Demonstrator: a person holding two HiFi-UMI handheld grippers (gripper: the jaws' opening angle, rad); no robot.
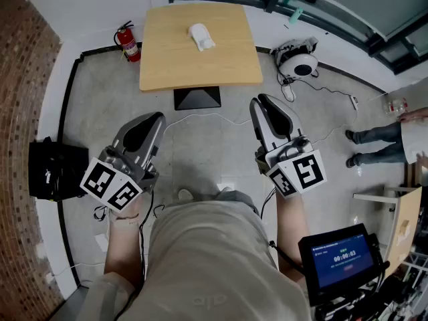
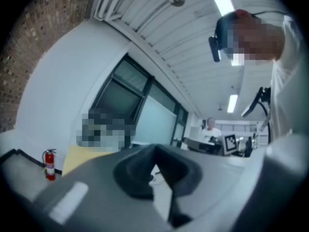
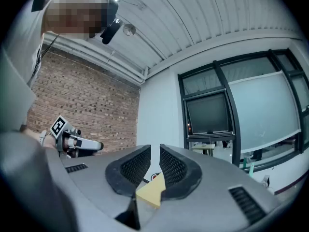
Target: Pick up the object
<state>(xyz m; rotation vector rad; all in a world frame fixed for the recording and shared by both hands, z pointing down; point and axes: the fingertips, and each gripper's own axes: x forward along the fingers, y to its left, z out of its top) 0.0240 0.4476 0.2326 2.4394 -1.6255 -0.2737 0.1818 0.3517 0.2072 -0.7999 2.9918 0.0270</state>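
Observation:
A white crumpled object point(image 1: 201, 36) lies on the light wooden table point(image 1: 167, 65) at the far end of the head view. Both grippers hang well short of the table, over the grey floor. My left gripper point(image 1: 155, 118) points toward the table's left part; its jaws meet at the tips with nothing in them point(image 2: 154, 151). My right gripper point(image 1: 259, 102) points toward the table's right part. Its jaws stand a narrow gap apart and hold nothing point(image 3: 155, 151). A corner of the table point(image 3: 152, 190) shows through that gap. The object is in neither gripper view.
A red fire extinguisher point(image 1: 128, 43) stands by the wall left of the table. A black bag point(image 1: 57, 170) sits at the brick wall. A white device with cables point(image 1: 297, 60) lies right of the table. A person's legs point(image 1: 374, 142) stand at the far right.

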